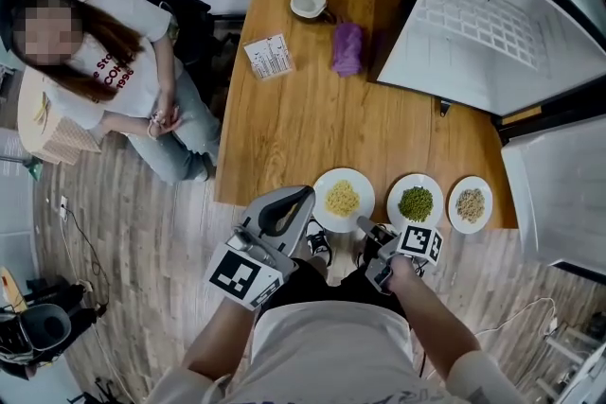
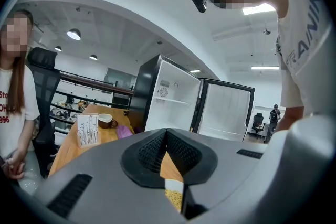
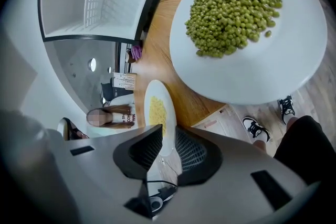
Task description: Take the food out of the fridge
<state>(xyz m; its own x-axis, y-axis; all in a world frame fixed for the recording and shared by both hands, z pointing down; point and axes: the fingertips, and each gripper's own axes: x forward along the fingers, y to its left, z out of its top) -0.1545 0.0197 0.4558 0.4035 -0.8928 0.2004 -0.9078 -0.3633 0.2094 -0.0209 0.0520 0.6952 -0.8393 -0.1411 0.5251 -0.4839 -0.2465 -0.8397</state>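
Observation:
Three white plates stand along the wooden table's [image 1: 312,109] near edge: yellow food [image 1: 342,199], green peas [image 1: 415,202] and grains [image 1: 470,204]. My left gripper [image 1: 305,194] hangs at the yellow plate's left rim with its tips together and nothing between them; in its own view the left gripper [image 2: 166,132] shows wood and a bit of that plate [image 2: 174,198] below the tips. My right gripper [image 1: 363,224] sits off the table edge between the yellow and pea plates. Its own view shows the right gripper [image 3: 168,131] open, the pea plate [image 3: 247,23] close above it and the yellow plate's rim [image 3: 157,107] showing through the gap, not pinched.
The fridge [image 1: 492,14] stands open at the table's far right, its white shelves bare. A cup [image 1: 309,3], a purple bundle [image 1: 347,47] and a card stand [image 1: 269,56] sit at the far end. A person [image 1: 123,80] sits left of the table. My feet [image 1: 318,246] are under the edge.

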